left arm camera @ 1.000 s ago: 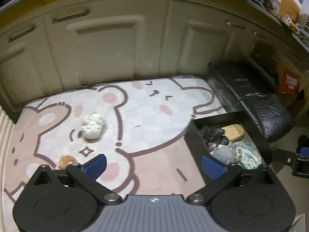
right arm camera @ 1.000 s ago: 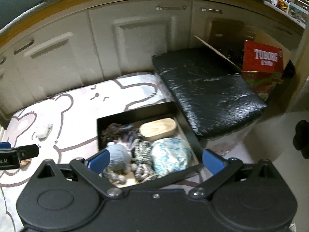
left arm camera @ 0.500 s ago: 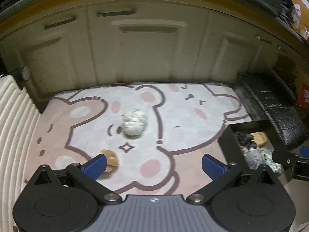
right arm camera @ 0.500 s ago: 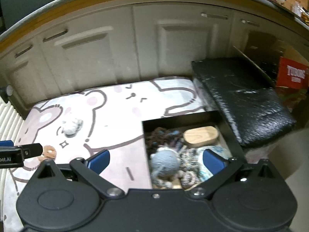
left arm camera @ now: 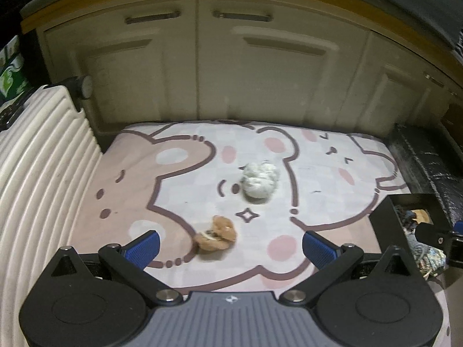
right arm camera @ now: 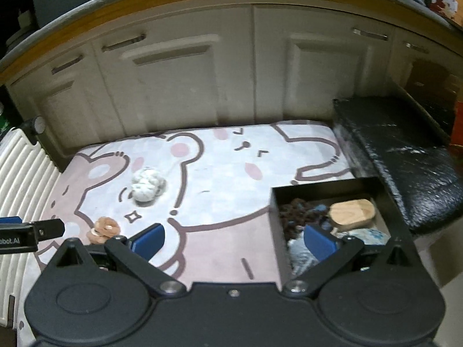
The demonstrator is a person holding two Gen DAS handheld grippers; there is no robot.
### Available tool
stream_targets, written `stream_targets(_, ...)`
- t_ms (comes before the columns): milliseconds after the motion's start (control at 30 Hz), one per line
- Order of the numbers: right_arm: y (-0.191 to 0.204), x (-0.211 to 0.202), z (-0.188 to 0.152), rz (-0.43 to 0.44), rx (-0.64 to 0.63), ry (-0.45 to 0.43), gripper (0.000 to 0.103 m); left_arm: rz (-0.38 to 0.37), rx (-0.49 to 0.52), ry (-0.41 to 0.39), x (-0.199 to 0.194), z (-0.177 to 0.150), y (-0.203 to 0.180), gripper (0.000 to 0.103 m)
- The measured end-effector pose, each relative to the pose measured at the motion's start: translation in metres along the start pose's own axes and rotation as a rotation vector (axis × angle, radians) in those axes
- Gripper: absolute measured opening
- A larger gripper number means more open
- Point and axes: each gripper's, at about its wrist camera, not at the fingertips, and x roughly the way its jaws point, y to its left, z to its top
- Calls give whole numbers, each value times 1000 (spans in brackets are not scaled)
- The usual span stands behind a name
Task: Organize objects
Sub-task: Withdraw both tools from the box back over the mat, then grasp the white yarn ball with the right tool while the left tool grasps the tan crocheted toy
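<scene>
A white-grey fluffy ball point(left arm camera: 259, 181) and a small brown scrunchie point(left arm camera: 216, 233) lie on the bear-print mat point(left arm camera: 318, 173). My left gripper point(left arm camera: 230, 247) is open and empty, with the scrunchie just ahead between its fingers. Both objects also show in the right wrist view, the ball point(right arm camera: 147, 185) and the scrunchie point(right arm camera: 104, 229). A black box point(right arm camera: 385, 202) at the mat's right holds a wooden piece point(right arm camera: 351, 214) and several yarn items. My right gripper point(right arm camera: 233, 238) is open and empty, above the box's left edge.
Cream cabinet doors point(left arm camera: 231, 66) stand behind the mat. A white ribbed case point(left arm camera: 31, 167) lies on the left. A black wrapped block point(right arm camera: 405, 150) sits right of the box. The left gripper's finger point(right arm camera: 31, 234) shows at the right view's left edge.
Both grippers have swung left. The scrunchie and ball now sit nearer the centre of the left view, and the box has slid to the right in both views.
</scene>
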Motion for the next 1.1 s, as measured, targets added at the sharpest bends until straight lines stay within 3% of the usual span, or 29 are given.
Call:
stream_targets(333,19,8,2,67,-28,-21,103,33,-41,7,9,0,20,103)
stream_targets(600,33,21,13,65,-113,-42,103,-23,-85,7,21,0,30,103)
stream_targets(767,47,32,29,84,-149,-50,103,-42,-98,-2,33,1,35,95)
stream_targets(967,65,57,49,129,-141,-37,103,-56,-112,35,57,4,42,85)
stream_targets(1100,80,79,59,115,-174,-34,103,-59,-172,70,79,4,50,79)
